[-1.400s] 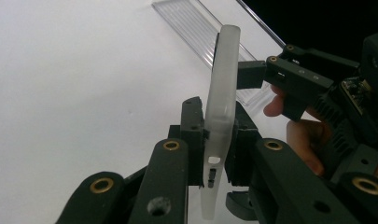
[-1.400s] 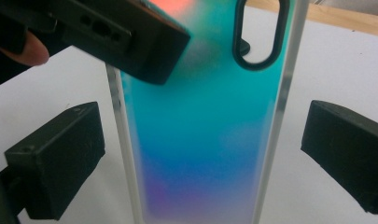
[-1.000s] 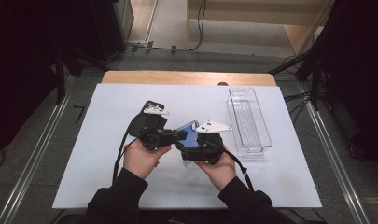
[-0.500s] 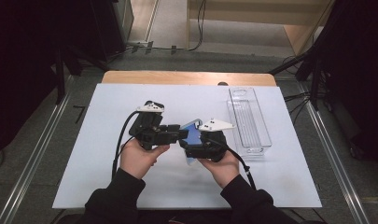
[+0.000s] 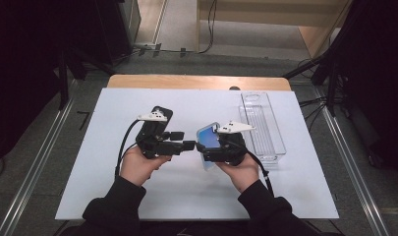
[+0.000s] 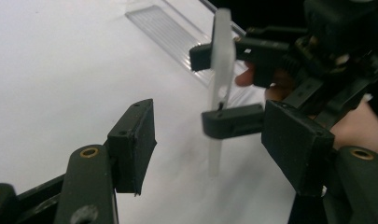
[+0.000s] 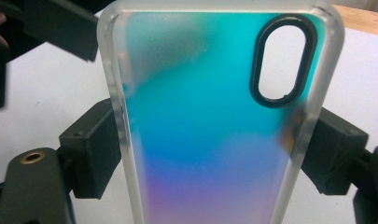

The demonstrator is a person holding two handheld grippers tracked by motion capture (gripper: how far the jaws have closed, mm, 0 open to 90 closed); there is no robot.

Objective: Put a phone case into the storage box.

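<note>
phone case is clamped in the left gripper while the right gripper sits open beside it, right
Not quite: the sides are swapped. The right gripper is shut on the phone case, its jaws pressing both frosted edges, as the right gripper view shows. The left gripper is the one sitting open beside it, jaws apart with nothing between them, seen in the left gripper view.

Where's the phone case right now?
In the high view the phone case is clamped in the right gripper above the table's middle, left of the clear tray; the open left gripper faces it.
</note>
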